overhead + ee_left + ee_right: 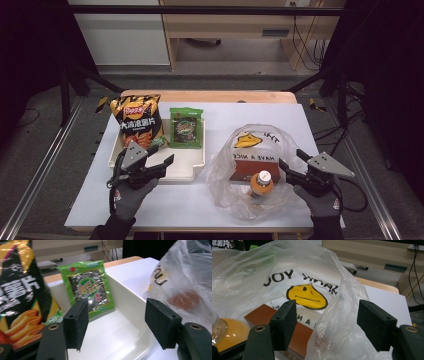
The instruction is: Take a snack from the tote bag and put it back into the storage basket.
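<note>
The clear plastic bag [250, 165] with the yellow smiley sits lower right; your right claw [291, 162] gapes open around its edge, your left claw [165, 165] open over the white tray [192, 170].

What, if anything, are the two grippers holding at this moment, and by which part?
Nothing is held. The left gripper stands open over the white tray. The right gripper is open too, with a fold of the clear plastic bag between its pads, unpinched.
</note>
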`<state>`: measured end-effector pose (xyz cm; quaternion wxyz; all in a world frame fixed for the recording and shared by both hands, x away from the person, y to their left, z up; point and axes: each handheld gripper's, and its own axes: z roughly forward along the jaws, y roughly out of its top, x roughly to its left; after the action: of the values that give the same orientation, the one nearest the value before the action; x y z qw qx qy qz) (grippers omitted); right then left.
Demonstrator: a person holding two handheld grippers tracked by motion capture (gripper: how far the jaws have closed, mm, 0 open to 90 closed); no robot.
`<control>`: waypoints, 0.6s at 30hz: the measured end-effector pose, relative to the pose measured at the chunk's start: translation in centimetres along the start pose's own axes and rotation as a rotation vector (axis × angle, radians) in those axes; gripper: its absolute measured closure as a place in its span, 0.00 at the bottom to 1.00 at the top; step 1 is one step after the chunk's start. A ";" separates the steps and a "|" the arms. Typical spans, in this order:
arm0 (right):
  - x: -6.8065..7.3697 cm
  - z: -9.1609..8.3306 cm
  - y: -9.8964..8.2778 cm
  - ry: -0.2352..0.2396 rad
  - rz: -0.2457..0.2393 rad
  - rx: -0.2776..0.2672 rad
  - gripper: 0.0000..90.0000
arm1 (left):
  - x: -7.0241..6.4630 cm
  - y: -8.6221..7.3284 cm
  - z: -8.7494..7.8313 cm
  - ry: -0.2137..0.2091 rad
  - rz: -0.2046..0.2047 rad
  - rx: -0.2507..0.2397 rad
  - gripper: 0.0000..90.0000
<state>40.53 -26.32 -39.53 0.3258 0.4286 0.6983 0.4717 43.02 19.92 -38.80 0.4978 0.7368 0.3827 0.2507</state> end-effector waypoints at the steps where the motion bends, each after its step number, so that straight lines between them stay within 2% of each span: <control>1: 0.1 0.1 0.0 0.003 0.002 0.004 0.36 | -0.3 0.0 0.0 -0.005 0.005 -0.001 0.39; 9: 0.4 0.3 0.0 0.017 -0.009 0.010 0.41 | -2.9 0.8 0.3 -0.067 0.053 -0.022 0.38; 12: 0.6 0.4 -0.1 0.019 -0.017 0.012 0.44 | -3.9 1.1 0.5 -0.083 0.076 -0.021 0.38; 18: 0.8 0.4 -0.2 0.038 -0.024 0.025 0.53 | -5.6 2.2 1.0 -0.115 0.093 -0.037 0.40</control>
<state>40.47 -25.44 -39.90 0.3128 0.4152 0.7153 0.4671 41.19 14.39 -37.10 0.5205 0.7575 0.3141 0.2379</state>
